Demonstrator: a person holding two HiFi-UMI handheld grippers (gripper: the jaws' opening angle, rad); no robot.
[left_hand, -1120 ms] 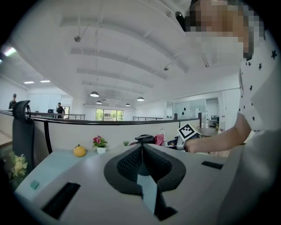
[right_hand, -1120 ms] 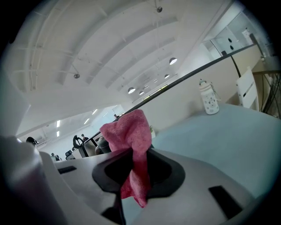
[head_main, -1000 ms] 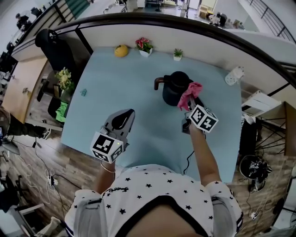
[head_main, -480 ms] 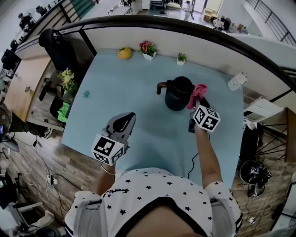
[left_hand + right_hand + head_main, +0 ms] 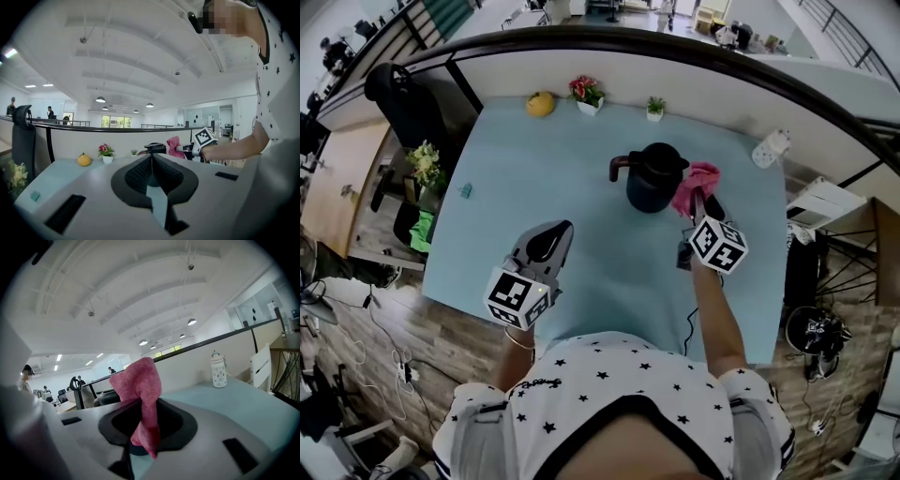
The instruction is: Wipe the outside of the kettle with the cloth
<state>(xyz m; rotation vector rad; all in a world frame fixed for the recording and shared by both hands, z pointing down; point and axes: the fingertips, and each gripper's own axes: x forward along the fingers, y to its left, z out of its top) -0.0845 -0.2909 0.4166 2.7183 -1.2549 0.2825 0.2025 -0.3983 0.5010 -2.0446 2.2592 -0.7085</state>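
One black kettle [image 5: 652, 178] is on the pale blue table [image 5: 534, 178], lid on, handle pointing left, standing right of centre and towards the back. There is one pink cloth [image 5: 697, 178], and it is clamped in the right gripper [image 5: 697, 208], the jaws pinched on its middle so that a tuft stands up above them. The cloth sits at the kettle's right flank; from above it looks to be touching the wall, though that contact is hard to confirm. The left gripper [image 5: 560, 230] hangs near the table's front edge, well apart from the kettle, its jaws pressed together on nothing.

Along the back edge stand two small pots, one holding pink flowers [image 5: 586, 92] and one a green sprig [image 5: 654, 108], with one yellow fruit [image 5: 540, 104] to their left. One white bottle [image 5: 770, 148] stands at the right rear corner. A small teal object [image 5: 466, 190] lies near the left edge. There is open tabletop to the left of and in front of the kettle.
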